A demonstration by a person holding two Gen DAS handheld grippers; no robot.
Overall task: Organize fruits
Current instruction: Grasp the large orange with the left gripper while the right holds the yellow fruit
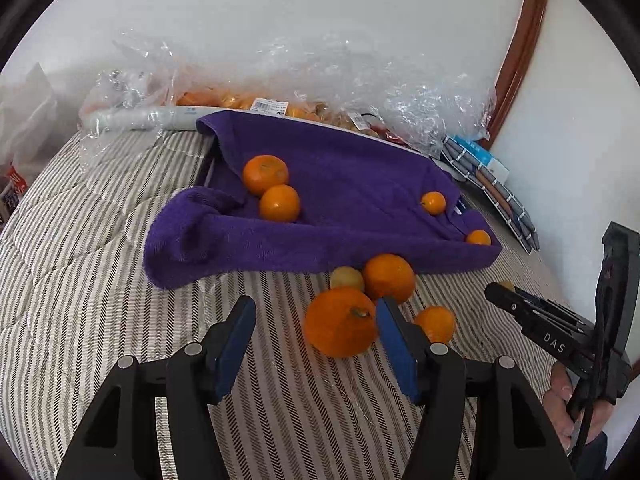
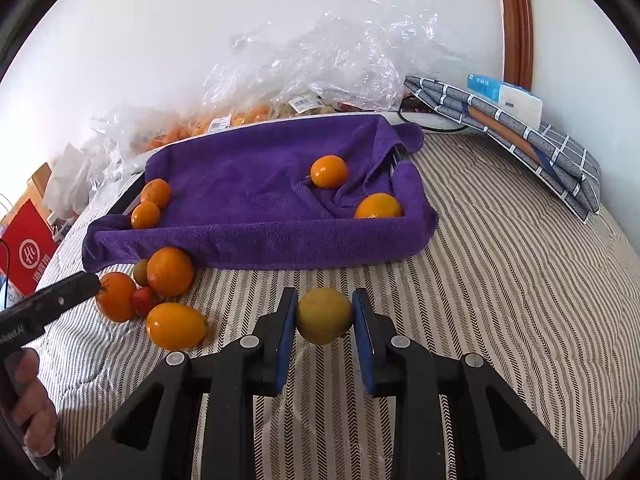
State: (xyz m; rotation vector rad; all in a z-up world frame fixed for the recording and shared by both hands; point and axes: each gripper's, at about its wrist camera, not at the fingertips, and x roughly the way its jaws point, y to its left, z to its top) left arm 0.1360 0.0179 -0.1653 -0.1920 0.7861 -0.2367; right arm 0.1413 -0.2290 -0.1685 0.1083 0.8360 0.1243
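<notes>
So a yellow-green fruit (image 2: 324,315) is pinched between the blue pads of the right gripper (image 2: 324,318), jaws closed in snug on both sides of it, and it looks to be held just above the striped bedcover (image 2: 500,280). The purple towel tray (image 2: 256,236) is sitting at 12 o'clock from that gripper, with four oranges already parked in it: two at the left corner (image 2: 150,204), a small one (image 2: 329,171) toward the back right, and another (image 2: 378,206) tucked at the front right edge.

The left gripper (image 1: 316,330) is spread wide with nothing gripped. A big stemmed orange (image 1: 341,321) is sat between its pads, closer to the right one (image 1: 390,320), possibly touching it, though that can't be called for sure through the fisheye. More loose fruit is bunched at about 1 o'clock from it: another orange (image 1: 389,278), a pale yellowish one (image 1: 346,279), and a smaller orange (image 1: 435,323) behind the right pad. A little red fruit (image 2: 143,300) is wedged into that cluster too, seen from the right wrist view.

Step in hand, at a guess: the yellow-green fruit is being carried to the tray. Next, it needs lifting over the towel's front lip and letting go in a free spot, probably mid-tray so nothing gets knocked. Meanwhile the left jaws need closing gently on the big orange, since round fruit on soft bedding rolls easily.
</notes>
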